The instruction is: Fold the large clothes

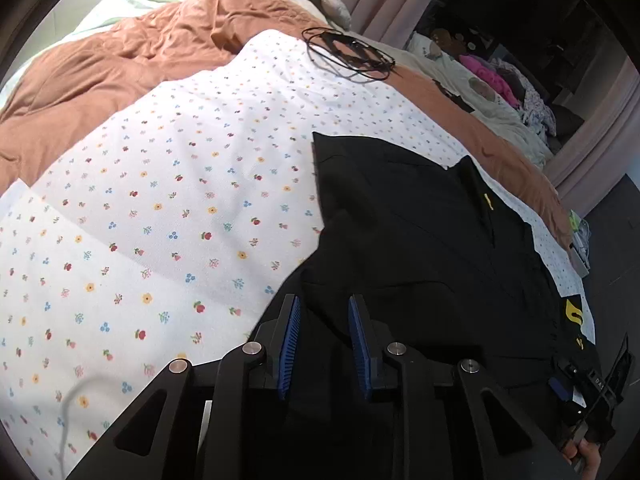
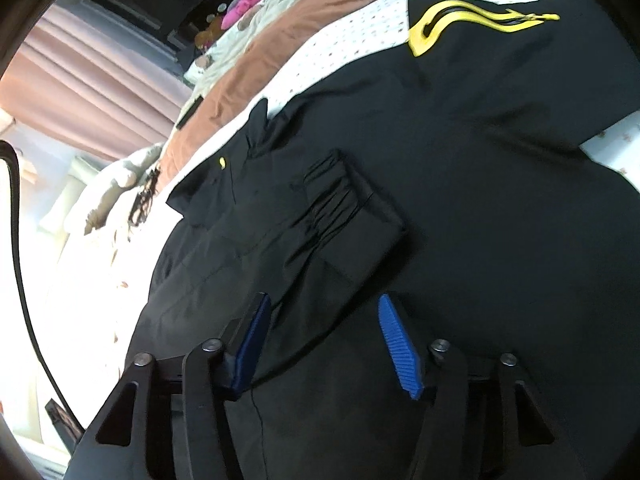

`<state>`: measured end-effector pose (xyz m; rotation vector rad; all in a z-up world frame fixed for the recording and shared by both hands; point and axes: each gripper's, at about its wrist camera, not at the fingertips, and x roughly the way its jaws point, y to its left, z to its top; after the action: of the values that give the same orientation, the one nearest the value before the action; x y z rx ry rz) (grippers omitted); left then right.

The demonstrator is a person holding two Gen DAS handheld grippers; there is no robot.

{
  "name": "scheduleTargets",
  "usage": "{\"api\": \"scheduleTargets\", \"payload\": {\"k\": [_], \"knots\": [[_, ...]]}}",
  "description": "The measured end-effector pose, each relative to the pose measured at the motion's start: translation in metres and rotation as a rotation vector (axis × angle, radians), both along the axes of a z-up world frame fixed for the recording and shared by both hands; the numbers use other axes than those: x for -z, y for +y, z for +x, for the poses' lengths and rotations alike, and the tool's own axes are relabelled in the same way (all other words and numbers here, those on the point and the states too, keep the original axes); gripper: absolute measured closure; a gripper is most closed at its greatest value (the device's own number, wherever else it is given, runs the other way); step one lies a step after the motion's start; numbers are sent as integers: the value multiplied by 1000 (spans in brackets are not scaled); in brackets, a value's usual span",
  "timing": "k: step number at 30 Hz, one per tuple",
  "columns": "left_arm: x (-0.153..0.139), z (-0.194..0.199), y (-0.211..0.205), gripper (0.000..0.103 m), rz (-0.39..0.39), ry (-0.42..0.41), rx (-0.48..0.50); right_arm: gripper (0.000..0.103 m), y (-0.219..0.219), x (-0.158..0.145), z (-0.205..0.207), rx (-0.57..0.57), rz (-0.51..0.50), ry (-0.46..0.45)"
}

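Black jacket with yellow logo lies spread on the floral bedsheet, near the bed's edge, one elastic-cuffed sleeve folded across its body. Left gripper angled steeply down over the jacket's edge where it meets the sheet; blue pads narrowly apart, dark cloth beneath and between them, pads not seen pressing on it. Right gripper also pitched downward over the jacket below the cuff, jaws roughly half apart, released, nothing clamped. Black cable coil lies farther up the bed, beside the rust-brown duvet.
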<state>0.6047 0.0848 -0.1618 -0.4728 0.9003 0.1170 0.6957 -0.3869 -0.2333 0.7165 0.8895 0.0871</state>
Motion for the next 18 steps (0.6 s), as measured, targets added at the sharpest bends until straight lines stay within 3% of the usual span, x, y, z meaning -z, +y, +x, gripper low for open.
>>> {"api": "scheduleTargets", "payload": {"k": [2,5,7,9,11,18], "knots": [[6,4,5,76,5,13,-14,49,6,0,4,-11,-17,-2],[15,12,7,77,2,37,-29,59,5,3,10,-1,-14,5],[20,15,4,83,4,53,-27,82,-1,6,16,13,-3,8],[25,16,3,86,26,63,-27,95,-9,12,20,20,14,5],[31,18,5,92,44,73,-38,98,-17,14,18,40,46,-18],[31,16,4,97,70,73,-46,100,-40,-2,-6,159,-1,-67]]}}
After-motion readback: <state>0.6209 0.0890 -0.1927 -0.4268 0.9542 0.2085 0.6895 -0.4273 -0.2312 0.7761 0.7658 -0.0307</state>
